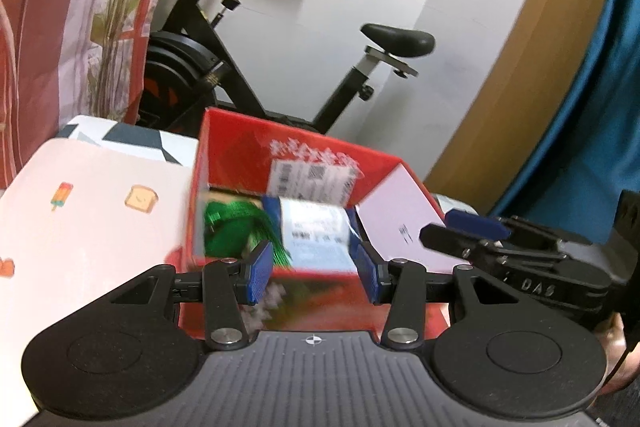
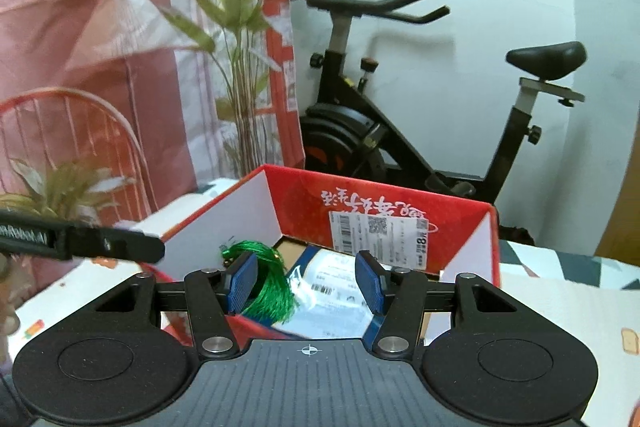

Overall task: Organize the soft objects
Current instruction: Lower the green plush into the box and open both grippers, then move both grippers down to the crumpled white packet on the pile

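Both the left gripper (image 1: 314,273) and right gripper (image 2: 306,281) hover spread and empty over the red box (image 2: 384,203), where the green tassel (image 2: 266,281) and a labelled blue parcel (image 2: 336,301) lie, so a pick probably comes next: lower, then pinch.

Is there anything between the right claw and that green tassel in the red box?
Nothing visible blocks it. The right claw is open and empty above the near wall of the red box, which is open-topped. The green tassel lies uncovered inside, beside a blue-and-white package.
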Motion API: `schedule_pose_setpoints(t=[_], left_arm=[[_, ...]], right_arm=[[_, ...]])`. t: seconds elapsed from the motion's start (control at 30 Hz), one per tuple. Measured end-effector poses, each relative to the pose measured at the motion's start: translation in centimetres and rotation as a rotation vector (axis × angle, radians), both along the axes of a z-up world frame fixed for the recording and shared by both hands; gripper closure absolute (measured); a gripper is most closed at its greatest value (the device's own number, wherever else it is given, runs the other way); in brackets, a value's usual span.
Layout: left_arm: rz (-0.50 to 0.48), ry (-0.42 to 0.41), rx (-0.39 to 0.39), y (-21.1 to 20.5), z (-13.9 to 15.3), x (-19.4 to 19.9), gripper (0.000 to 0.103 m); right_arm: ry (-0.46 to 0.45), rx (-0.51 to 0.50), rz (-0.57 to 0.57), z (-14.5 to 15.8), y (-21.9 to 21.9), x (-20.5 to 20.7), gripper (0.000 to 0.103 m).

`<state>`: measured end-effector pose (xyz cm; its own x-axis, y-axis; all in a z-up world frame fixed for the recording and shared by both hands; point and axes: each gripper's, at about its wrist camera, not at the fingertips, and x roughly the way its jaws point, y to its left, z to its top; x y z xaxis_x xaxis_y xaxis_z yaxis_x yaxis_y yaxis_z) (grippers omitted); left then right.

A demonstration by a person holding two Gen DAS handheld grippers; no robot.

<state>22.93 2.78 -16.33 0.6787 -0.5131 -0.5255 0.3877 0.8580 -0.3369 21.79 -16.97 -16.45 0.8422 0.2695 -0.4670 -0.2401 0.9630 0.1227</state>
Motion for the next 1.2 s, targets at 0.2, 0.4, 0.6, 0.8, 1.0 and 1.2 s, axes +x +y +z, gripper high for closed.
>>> schedule_pose_setpoints(t=[0.2, 0.4, 0.6, 0.8, 1.0, 1.2], left_arm=[[-0.012, 0.033, -0.013, -0.6, -1.7, -2.9, 0.055], [-0.011, 0.103, -0.037, -1.2, -4.0, -5.0, 0.055], [-0.041, 0.141, -0.034, -1.9, -5.8, -6.7, 0.055], [-0.049, 0.158, -0.029, -2.1, -6.5, -7.0, 0.055], [-0.047, 0.155, -0.017, -2.3, -6.8, -7.4, 0.055], [-0.049, 0.175, -0.018, -2.3, -7.3, -7.4, 0.055]], right_arm=[[-0.034, -0.029, -0.002, -0.6, -0.7, -4.8, 0.052], [0.022, -0.029, -0.041, -3.4, -1.3, -8.5, 0.052], [0.074, -0.043, -0.123, -6.7, -2.8, -11.4, 0.052], [0.12, -0.06, -0.175, -9.4, -3.7, -13.7, 0.052], [0.106, -0.201, -0.134, -9.9, -2.6, -14.2, 0.051], [0.139, -0.201, -0.129, -10.1, -2.6, -14.3, 0.046]])
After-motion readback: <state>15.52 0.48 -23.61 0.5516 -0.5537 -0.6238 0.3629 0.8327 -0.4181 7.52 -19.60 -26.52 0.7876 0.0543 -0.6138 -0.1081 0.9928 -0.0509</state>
